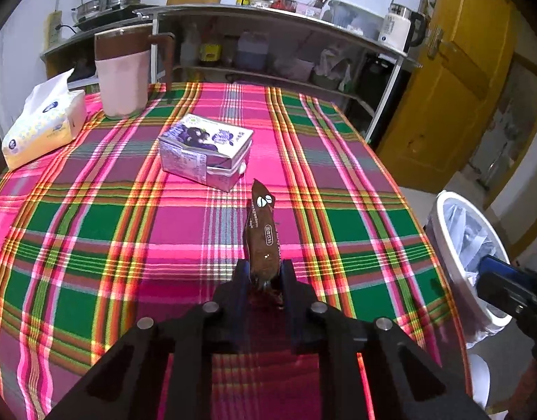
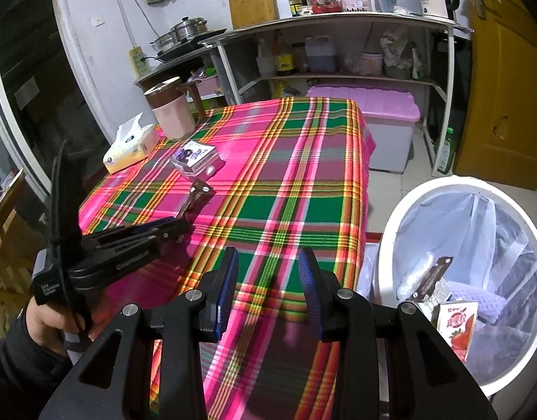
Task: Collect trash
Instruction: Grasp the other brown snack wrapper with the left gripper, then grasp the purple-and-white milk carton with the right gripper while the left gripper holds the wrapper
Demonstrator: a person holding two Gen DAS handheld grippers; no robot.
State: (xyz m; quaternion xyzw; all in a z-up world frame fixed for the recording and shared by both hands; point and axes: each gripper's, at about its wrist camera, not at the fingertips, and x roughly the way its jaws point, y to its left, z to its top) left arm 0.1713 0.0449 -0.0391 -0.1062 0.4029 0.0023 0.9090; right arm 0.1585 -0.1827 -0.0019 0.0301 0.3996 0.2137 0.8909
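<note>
Kitchen shelving with pots, bottles and a kettle stands behind a table (image 2: pixel 303 175) under a bright plaid cloth. Toward the table's far left corner sit a tissue pack (image 1: pixel 41 129) and a pink jug (image 1: pixel 123 77); a purple drink carton (image 1: pixel 205 150) lies nearer the middle. Beside the table's right edge stands a white bin (image 2: pixel 401 245) with a plastic liner, already holding a red carton and a brown wrapper.

The left gripper (image 1: pixel 265 273) has its jaws drawn narrow on the lower end of a brown snack wrapper (image 1: pixel 263 231), which juts up and forward over the cloth, short of the purple carton. The wrapper looks like thin foil film: very light, limp and slick, likely to crumple or slip if pinched only at a corner. The grip on its gathered end seems the sound one, though how firmly the pads bite cannot be told. The carton, by contrast, looks stiff enough to be taken across its narrow sides.

The right gripper (image 2: pixel 268 294) hangs over the table's near edge, jaws partly apart and empty.
</note>
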